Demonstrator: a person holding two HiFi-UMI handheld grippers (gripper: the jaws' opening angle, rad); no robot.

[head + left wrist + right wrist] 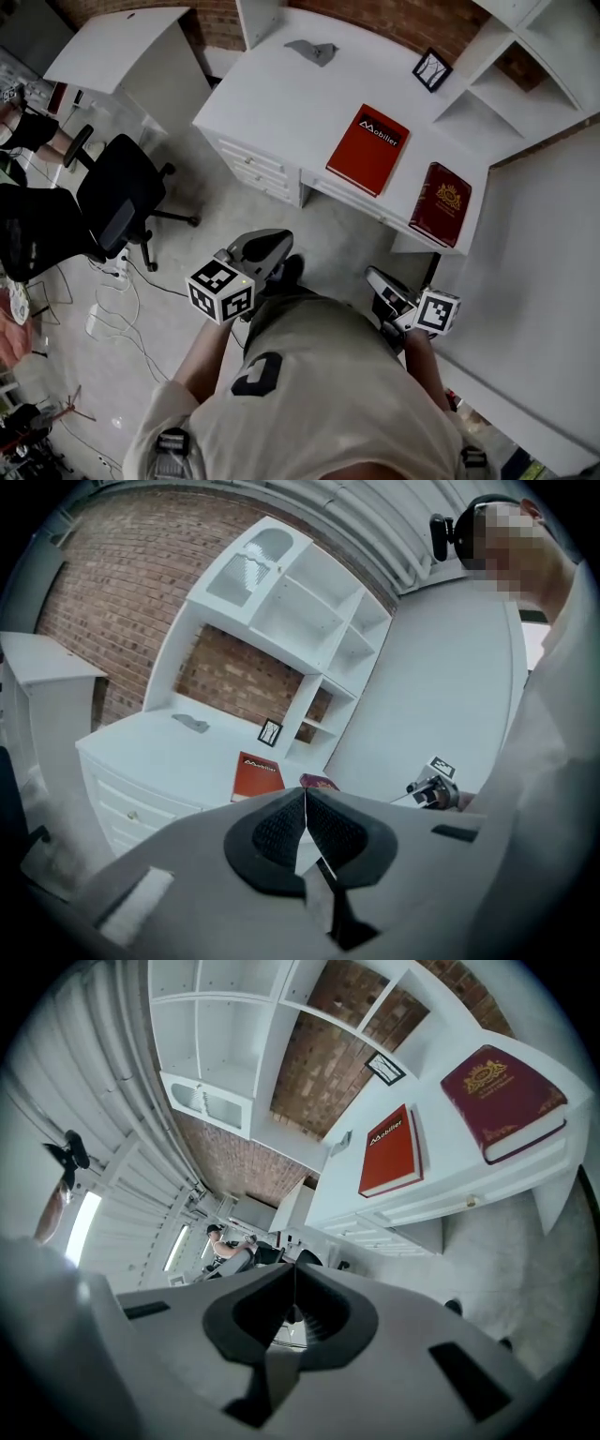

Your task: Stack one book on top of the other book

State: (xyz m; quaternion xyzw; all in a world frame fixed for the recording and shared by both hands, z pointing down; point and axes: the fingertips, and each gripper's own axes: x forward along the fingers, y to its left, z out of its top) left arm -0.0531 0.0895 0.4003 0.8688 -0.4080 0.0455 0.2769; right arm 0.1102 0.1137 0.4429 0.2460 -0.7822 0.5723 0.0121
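Well, the left gripper (305, 803) and the right gripper (295, 1274) are both closed tight with nothing in them, and the red book (367, 148) and the dark book (441, 203) lie apart on the desk (272, 103), so spread 1 gripper wide before reaching a book's edge.

We see a brick wall (403, 23) behind a white desk (272, 103) with drawers (253, 169) and white shelves (506, 75) at its right. 1 black office chair (117, 202) stands on the grey floor (187, 272), near loose white cables (117, 309).
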